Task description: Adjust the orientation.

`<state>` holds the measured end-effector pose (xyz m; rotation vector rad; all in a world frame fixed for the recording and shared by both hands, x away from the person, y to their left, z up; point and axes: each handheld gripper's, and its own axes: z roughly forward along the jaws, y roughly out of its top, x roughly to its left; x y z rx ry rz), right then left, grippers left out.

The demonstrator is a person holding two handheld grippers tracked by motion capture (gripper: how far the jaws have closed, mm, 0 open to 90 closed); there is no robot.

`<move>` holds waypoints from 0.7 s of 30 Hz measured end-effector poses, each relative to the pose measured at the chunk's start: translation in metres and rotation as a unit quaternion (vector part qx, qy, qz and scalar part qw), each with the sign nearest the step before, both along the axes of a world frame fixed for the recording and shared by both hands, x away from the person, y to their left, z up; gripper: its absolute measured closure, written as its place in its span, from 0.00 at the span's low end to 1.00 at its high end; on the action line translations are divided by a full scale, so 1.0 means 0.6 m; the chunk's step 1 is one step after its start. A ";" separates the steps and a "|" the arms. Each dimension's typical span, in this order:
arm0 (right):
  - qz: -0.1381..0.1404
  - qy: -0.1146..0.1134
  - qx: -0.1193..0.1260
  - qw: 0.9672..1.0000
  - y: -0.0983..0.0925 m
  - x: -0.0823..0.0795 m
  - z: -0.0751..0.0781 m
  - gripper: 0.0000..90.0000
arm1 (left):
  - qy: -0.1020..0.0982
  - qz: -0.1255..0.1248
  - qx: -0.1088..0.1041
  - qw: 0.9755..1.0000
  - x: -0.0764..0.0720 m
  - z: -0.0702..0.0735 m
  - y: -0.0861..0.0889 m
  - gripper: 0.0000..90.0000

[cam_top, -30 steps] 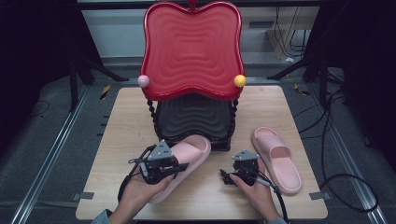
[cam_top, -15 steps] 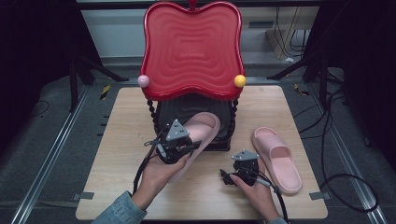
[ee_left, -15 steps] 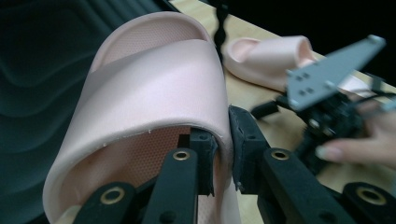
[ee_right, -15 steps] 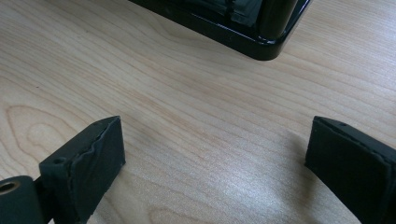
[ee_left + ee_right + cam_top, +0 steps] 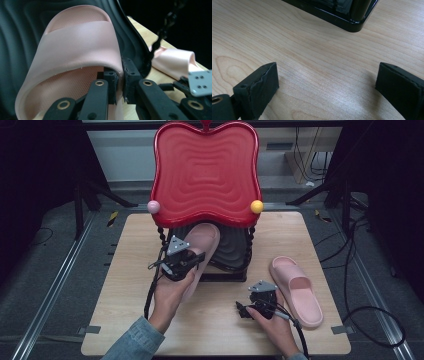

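A pink slipper (image 5: 202, 237) (image 5: 77, 42) hangs tilted, its toe over the black ribbed lower tray (image 5: 232, 247) (image 5: 20, 32) of a stand, under the red wavy top tray (image 5: 205, 170). My left gripper (image 5: 196, 258) (image 5: 120, 72) is shut on the slipper's side edge just behind the strap, and its jaws have just closed a little tighter on it. The second pink slipper (image 5: 296, 290) (image 5: 172, 61) lies flat on the wooden table (image 5: 220, 330) at the right. My right gripper (image 5: 241, 310) (image 5: 327, 82) rests low over the table, open, with bare wood between its pads.
The stand has black twisted posts (image 5: 161, 237) and a pink ball (image 5: 153, 206) and a yellow ball (image 5: 256, 206) at the red tray's corners. Its glossy black base (image 5: 342, 15) lies just ahead of the right gripper. Cables and dark stands (image 5: 350, 250) surround the table.
The left gripper has carried the slipper up off the table and away from me, toward the stand's black lower tray. The right gripper and the other slipper have stayed put.
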<state>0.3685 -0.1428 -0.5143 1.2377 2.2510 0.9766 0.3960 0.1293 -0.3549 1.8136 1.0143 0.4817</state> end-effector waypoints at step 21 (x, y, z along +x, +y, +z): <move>0.004 -0.002 -0.002 1.000 -0.001 0.000 -0.001 0.05 | -0.018 0.079 -0.029 0.996 0.020 -0.025 -0.003 0.92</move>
